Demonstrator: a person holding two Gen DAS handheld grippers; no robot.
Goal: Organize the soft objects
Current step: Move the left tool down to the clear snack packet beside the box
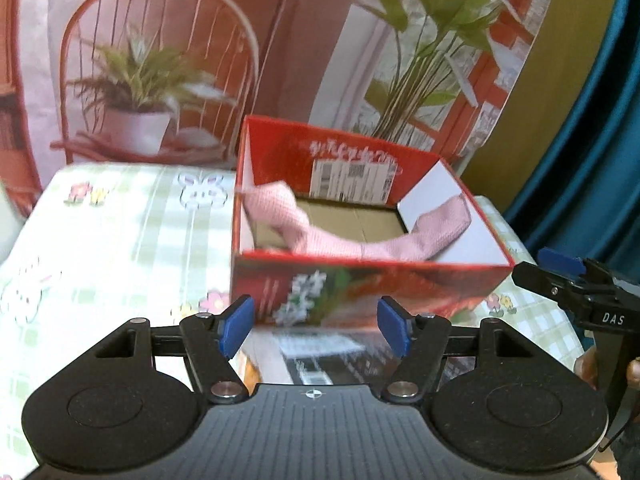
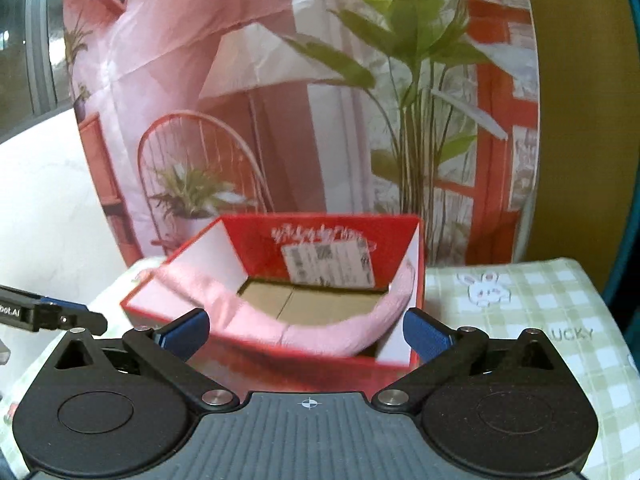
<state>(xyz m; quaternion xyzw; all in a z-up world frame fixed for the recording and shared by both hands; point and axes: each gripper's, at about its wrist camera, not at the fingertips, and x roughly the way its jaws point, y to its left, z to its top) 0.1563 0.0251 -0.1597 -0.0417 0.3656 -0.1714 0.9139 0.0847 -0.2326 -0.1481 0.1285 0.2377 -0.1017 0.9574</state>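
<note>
Backdrop (image 1: 304,40): a large printed sheet standing behind the table, showing a red wire chair, potted plants and a red window frame. It fills the upper part of both wrist views.

Tablecloth (image 1: 120,240): pale green check with flower and rabbit motifs, covering the whole table top. The word "LUCKY" is partly legible on it in the right wrist view.

Red box (image 1: 360,280): an open-topped cardboard carton with red printed outer walls, white inner side walls and a brown cardboard floor. It stands on the tablecloth, in front of the backdrop. A white shipping label is stuck to its far inner wall.

Pink cloth (image 1: 332,242): a soft pink textile lying inside the red box. It sags along the near wall, and its two ends climb the left and right inner walls, one tip reaching each rim. Much of the brown floor behind it is bare.

Left gripper (image 1: 316,324): black frame with blue pads, held just in front of the near wall of the box. Its jaws stand partly apart with nothing between the pads; it grips nothing.

Right gripper (image 2: 306,334): same build, held before the near right corner of the box. Its jaws are spread wide and hold nothing. The cloth lies beyond its fingers, untouched. In the left wrist view it appears at the right edge, with fingertips of the person's hand on its handle.
</note>
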